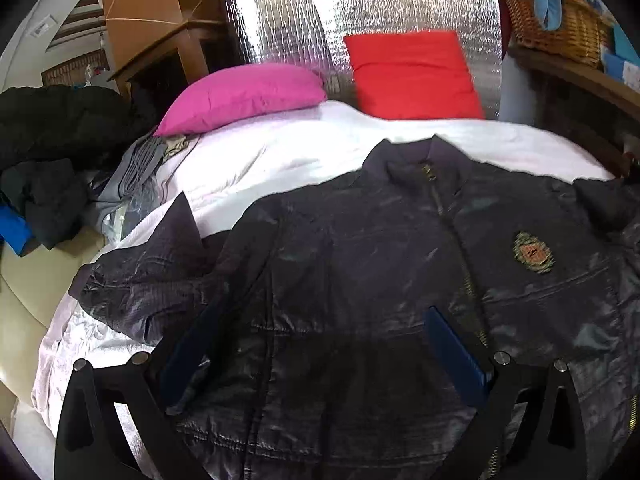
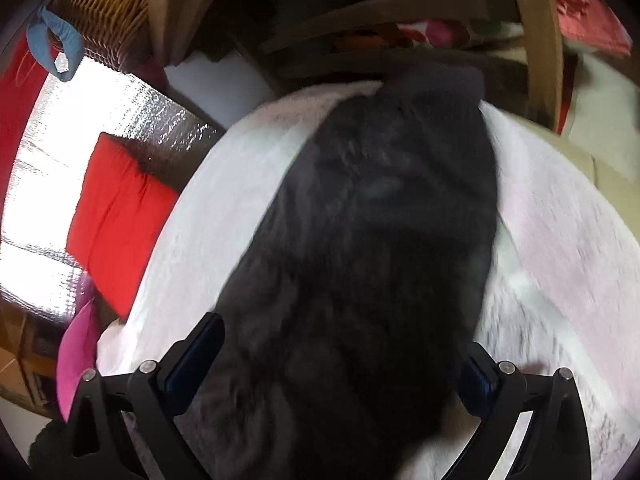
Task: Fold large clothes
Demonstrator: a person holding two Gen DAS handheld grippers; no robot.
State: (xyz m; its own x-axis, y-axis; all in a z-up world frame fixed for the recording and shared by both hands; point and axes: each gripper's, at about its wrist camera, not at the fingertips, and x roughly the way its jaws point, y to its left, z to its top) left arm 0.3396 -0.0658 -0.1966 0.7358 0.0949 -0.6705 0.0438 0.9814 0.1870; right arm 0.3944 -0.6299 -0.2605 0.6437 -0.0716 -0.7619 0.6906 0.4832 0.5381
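A dark navy quilted jacket (image 1: 360, 264) lies front up on the white bedcover (image 1: 280, 148), zip closed, collar toward the pillows, a crest badge (image 1: 534, 258) on its chest. Its left sleeve (image 1: 152, 276) lies crumpled out to the side. My left gripper (image 1: 320, 320) is open, its blue-padded fingers spread over the jacket's lower front. In the right wrist view, blurred, the other sleeve (image 2: 372, 240) stretches away across the white cover (image 2: 560, 240). My right gripper (image 2: 344, 352) is open with the sleeve lying between its fingers.
A pink pillow (image 1: 244, 96) and a red pillow (image 1: 412, 76) lean at the bed head against silver foil. A pile of dark clothes (image 1: 52, 152) sits at the left. A wicker basket (image 1: 556, 24) stands on a wooden shelf at the right.
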